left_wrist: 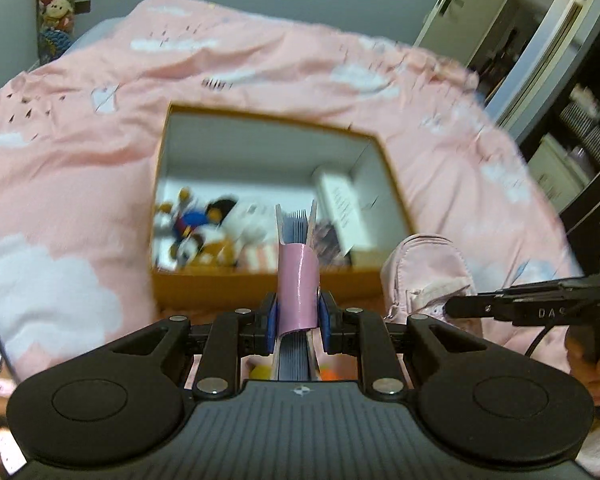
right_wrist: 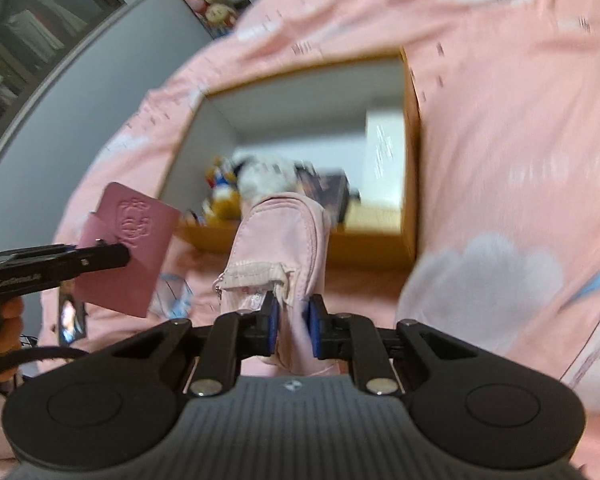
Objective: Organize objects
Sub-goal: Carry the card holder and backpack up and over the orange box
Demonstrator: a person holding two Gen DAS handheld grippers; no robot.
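My left gripper (left_wrist: 299, 320) is shut on a pink-covered booklet (left_wrist: 298, 288), held edge-on above the near wall of an open orange box (left_wrist: 260, 284). The booklet also shows in the right wrist view (right_wrist: 130, 248), left of the box (right_wrist: 372, 248). My right gripper (right_wrist: 292, 328) is shut on a pale pink zip pouch (right_wrist: 278, 240), held just in front of the box; the pouch shows in the left wrist view (left_wrist: 424, 276) at the box's near right corner. Inside the box lie plush toys (left_wrist: 204, 232), a white carton (left_wrist: 344, 208) and a dark card.
The box sits on a bed with a pink cloud-print duvet (left_wrist: 80, 168). A photo card (right_wrist: 72, 312) lies on the bed near the left gripper. Shelves (left_wrist: 560, 92) stand to the right, and hanging plush toys (left_wrist: 56, 4) are at the far wall.
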